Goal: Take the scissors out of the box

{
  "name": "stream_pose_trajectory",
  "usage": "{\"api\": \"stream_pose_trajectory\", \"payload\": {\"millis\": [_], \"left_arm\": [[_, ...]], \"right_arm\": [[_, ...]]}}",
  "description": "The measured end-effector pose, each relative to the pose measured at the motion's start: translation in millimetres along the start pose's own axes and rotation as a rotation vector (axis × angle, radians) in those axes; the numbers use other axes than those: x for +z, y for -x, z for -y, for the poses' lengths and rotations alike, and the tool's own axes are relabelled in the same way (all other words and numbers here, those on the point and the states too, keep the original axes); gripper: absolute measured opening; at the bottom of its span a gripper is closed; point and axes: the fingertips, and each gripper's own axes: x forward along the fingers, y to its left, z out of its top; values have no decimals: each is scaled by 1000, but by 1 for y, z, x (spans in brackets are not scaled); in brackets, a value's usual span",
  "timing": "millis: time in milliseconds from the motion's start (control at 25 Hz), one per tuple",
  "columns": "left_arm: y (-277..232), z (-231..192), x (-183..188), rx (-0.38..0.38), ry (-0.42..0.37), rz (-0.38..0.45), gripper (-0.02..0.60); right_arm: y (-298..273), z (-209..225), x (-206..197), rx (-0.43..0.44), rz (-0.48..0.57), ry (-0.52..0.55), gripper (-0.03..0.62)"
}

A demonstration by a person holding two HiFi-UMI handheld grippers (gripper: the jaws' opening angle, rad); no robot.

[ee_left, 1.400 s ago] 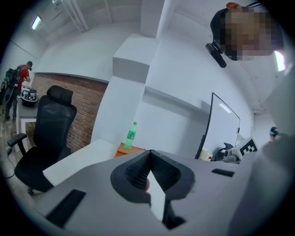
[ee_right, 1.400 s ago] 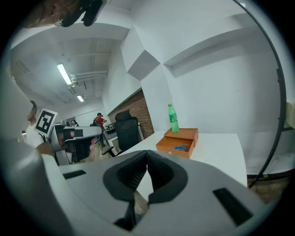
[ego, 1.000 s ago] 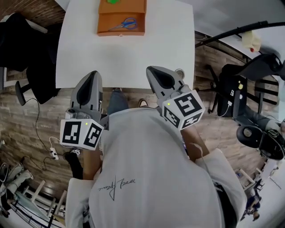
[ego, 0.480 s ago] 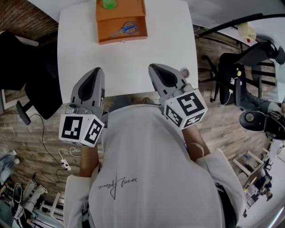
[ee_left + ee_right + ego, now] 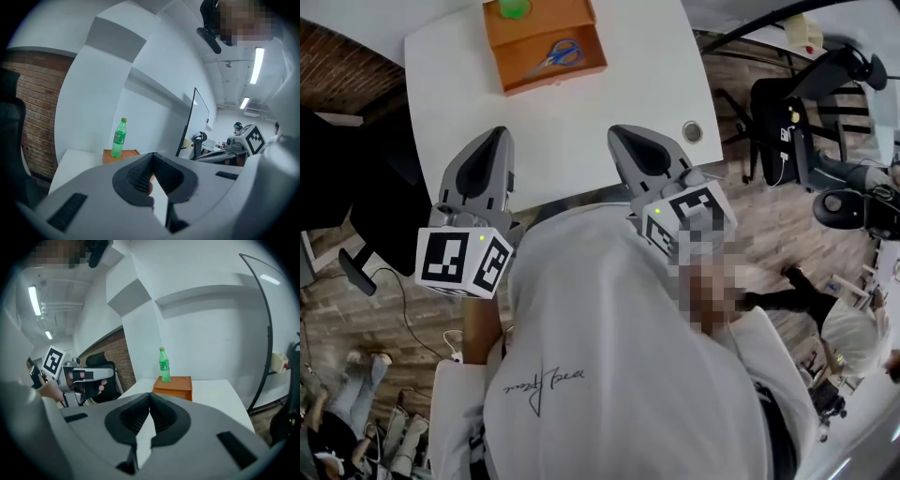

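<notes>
An orange box [image 5: 508, 54] stands at the far end of the white table [image 5: 581, 122], with blue-handled scissors [image 5: 555, 54] lying inside its front compartment. A green bottle [image 5: 514, 7] stands in the rear part of the box. My left gripper [image 5: 485, 155] and right gripper [image 5: 635, 150] hover side by side over the table's near part, well short of the box, both shut and empty. The left gripper view shows the bottle [image 5: 119, 138] and box [image 5: 123, 153] beyond the touching jaws. In the right gripper view the box [image 5: 174, 384] and bottle [image 5: 164, 364] stand straight ahead.
A round grommet [image 5: 692, 131] sits in the table near its right edge. Black chairs stand on the floor left [image 5: 356, 187] and right [image 5: 806, 103] of the table. Bare white tabletop lies between the grippers and the box.
Both grippers have moved forward over the table's near edge, closer to the box. Their jaws stay shut.
</notes>
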Motion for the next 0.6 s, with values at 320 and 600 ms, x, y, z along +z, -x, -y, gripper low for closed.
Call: {"api": "stream_pose_trajectory", "payload": {"millis": [320, 600], "left_arm": [[-7, -13, 12, -54, -39, -1, 8], [-18, -23, 14, -25, -81, -9, 8]], "right_arm": [[8, -1, -9, -51, -16, -2, 11], [6, 14, -7, -58, -23, 28, 11]]}}
